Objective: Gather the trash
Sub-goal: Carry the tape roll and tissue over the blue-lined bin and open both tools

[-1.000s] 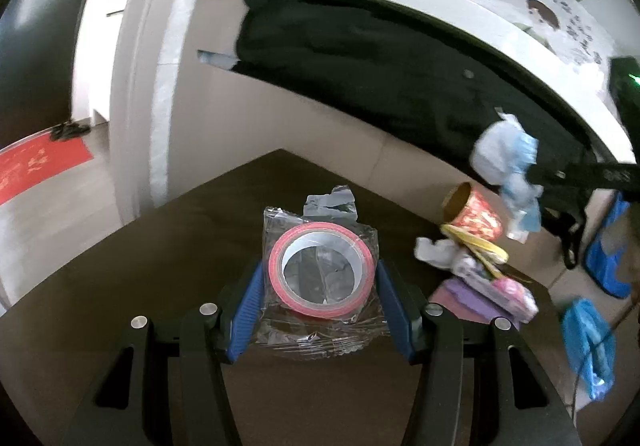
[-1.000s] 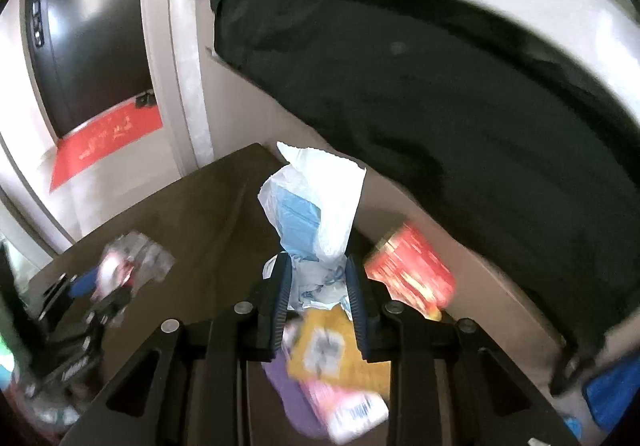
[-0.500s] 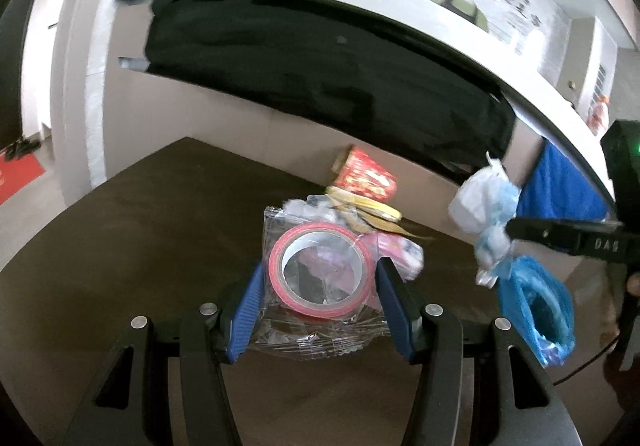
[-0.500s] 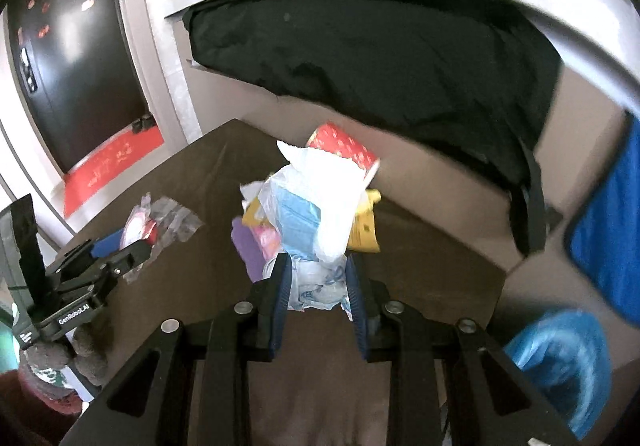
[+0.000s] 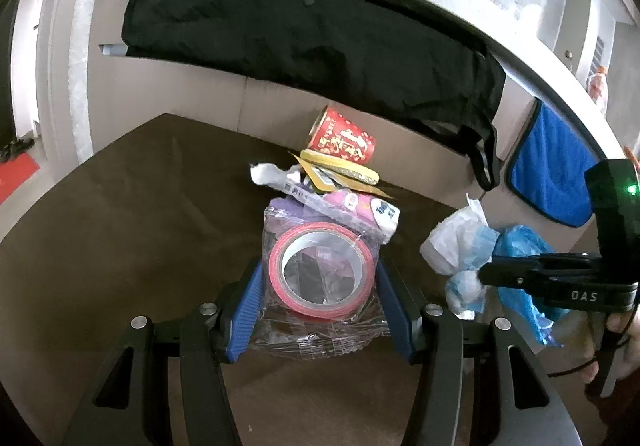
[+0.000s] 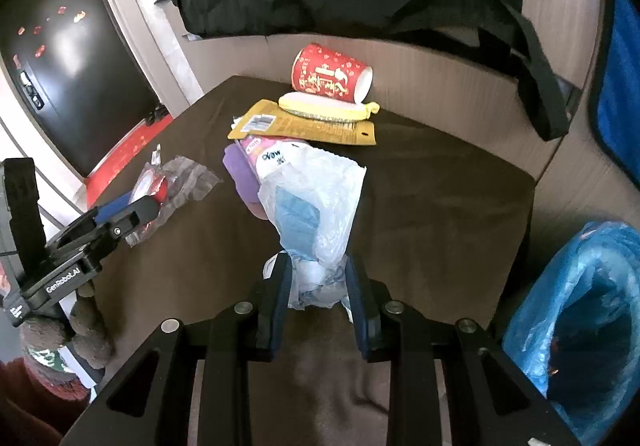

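The brown table [image 6: 440, 198] carries a loose heap near its back edge: a red paper cup [image 6: 330, 74] on its side, a yellow sponge [image 6: 324, 111] just in front of it, a yellow card packet [image 6: 304, 126] under that, and a purple and pink wrapper [image 6: 244, 162] nearest the claws. Off the table's right edge stands a bin lined with a blue bag [image 6: 580, 310], its mouth open towards the right wrist camera.

The biggest risk, as I judge it, lies with the bin: its soft liner sags, and a drop made short of the rim would land the trash on the floor or on the table edge. Next, both loads are thin and slippery. The white plastic bag [image 6: 320, 214] billows well above the right claw [image 6: 318, 298], which is clamped only on its lower crumpled end, so the bag could slide out or snag on the heap while passing over it. The roll of red tape in a clear wrapper [image 5: 320, 270] is pinched by its sides between the blue pads of the left claw [image 5: 318, 306]; the film could let the roll slip through. The smallest risk is the two claws bumping, since both stand close over the same side of the table.

The tape roll sits squarely between the left claw's fingers, above the heap. The white bag, with blue material inside, stands up from the right claw's closed grip, with the bin below and to its right.
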`<move>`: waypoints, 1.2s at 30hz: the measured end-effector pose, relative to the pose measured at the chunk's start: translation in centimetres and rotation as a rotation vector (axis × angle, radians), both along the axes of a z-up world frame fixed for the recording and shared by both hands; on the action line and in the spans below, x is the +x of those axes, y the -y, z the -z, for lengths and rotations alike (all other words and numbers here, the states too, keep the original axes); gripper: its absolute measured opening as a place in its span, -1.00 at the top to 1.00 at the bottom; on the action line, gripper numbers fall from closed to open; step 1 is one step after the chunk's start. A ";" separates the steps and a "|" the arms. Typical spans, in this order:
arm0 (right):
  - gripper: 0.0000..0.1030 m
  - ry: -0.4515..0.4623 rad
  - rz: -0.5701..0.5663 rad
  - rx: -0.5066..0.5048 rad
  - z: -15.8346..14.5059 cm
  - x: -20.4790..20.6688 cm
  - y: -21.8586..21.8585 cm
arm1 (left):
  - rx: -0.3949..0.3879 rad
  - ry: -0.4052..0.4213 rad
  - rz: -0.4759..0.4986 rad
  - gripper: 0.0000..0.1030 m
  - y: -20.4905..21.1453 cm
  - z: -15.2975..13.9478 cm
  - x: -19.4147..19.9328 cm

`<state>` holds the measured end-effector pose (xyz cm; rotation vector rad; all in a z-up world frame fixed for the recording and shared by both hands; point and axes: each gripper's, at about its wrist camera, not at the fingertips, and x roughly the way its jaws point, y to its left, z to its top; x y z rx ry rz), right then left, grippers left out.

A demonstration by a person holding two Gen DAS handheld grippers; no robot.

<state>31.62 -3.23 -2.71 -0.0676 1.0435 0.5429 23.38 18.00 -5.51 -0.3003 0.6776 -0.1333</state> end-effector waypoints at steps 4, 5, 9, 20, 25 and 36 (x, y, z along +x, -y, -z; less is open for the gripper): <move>0.51 0.009 0.006 0.020 0.2 0.1 0.3 | -0.004 -0.009 0.017 -0.09 0.5 0.1 0.1; 0.51 0.014 0.009 0.024 0.1 0.1 0.5 | -0.002 -0.010 0.024 -0.09 0.8 0.1 0.1; 0.51 0.041 0.028 0.046 -0.5 -0.4 1.6 | 0.005 -0.003 0.050 -0.09 2.1 -0.5 0.4; 0.51 0.163 0.128 0.124 -3.7 -3.7 8.1 | 0.038 0.055 0.137 -0.09 9.1 -3.3 0.8; 0.51 0.216 0.191 0.159 -5.0 -5.9 12.3 | 0.062 0.078 0.193 -0.09 14.1 -4.3 0.6; 0.51 0.302 0.369 0.181 -6.0 -9.7 22.6 | 0.094 0.124 0.310 -0.09 24.7 -5.2 0.5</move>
